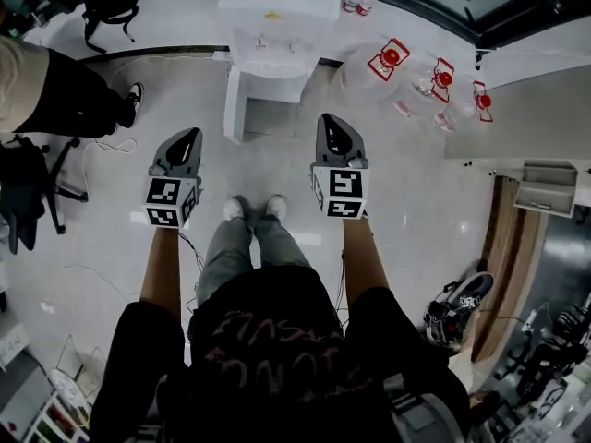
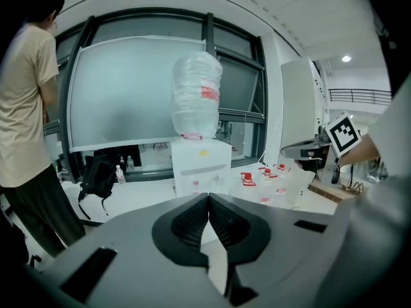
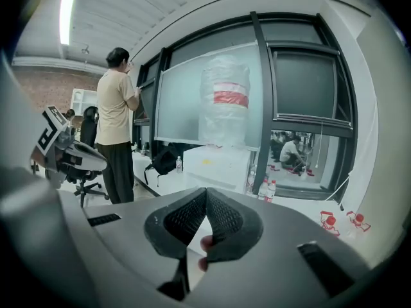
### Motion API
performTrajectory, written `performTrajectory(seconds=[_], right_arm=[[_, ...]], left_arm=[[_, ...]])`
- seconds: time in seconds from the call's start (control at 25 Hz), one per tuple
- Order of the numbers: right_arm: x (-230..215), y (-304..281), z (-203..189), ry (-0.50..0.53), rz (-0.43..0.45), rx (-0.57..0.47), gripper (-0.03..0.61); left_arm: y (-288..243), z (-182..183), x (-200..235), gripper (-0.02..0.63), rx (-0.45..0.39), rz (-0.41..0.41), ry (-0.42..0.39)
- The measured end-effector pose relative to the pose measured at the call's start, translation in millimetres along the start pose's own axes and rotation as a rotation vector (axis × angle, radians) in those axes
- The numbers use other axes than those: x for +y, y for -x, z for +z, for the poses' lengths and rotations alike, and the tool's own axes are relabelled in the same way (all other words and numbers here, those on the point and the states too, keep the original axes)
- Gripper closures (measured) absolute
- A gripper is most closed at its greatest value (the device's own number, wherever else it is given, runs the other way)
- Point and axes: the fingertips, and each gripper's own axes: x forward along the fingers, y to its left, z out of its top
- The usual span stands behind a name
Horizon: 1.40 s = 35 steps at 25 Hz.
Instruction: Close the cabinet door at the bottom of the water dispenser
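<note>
The white water dispenser (image 1: 277, 26) stands ahead of my feet, with a wrapped bottle (image 2: 196, 95) on top. At its bottom the cabinet door (image 1: 233, 104) stands swung out toward me on the left side, and the cabinet opening (image 1: 273, 116) shows beside it. My left gripper (image 1: 189, 138) is shut and empty, a short way in front of the door and to its left. My right gripper (image 1: 333, 125) is also shut and empty, just right of the cabinet. In the left gripper view the dispenser (image 2: 200, 165) sits right above the closed jaw tips (image 2: 208, 197); the right gripper view shows the same (image 3: 205, 192).
Several big water jugs (image 1: 406, 72) with red caps lie on the floor right of the dispenser. A person (image 1: 55, 90) in a beige shirt stands at the left, near a black backpack (image 1: 106, 7) and an office chair (image 1: 28, 192). Small bottles (image 1: 362, 0) stand by the window.
</note>
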Motion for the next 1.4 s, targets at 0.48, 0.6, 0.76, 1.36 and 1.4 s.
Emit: performTrajectory(seconds=[0.48,0.6,0.76,1.36,1.4], right_arm=[[33,-94,-72,-0.02,-0.012,0.023,0.566],[42,-126,-104,-0.016,-0.003,0.026,0.566],[53,-156,-150,-0.027,0.012,0.038,0.566],[51,-234,-339,-0.032,0.055,0.035,0.566],[52,-240,-349,-0.027,0.059,0.033,0.566]], left_arm=[[-75,-75,51,0.601,-0.001,-0.067,0.02],[-103,-105,64,0.601,-0.011,-0.083,0.018],[-133,-153,69,0.601,-0.004,-0.102,0.019],[-218,-323,78,0.601,-0.039,-0.024,0.019],[-222,-332,79,0.601,-0.041,-0.021,0.014]])
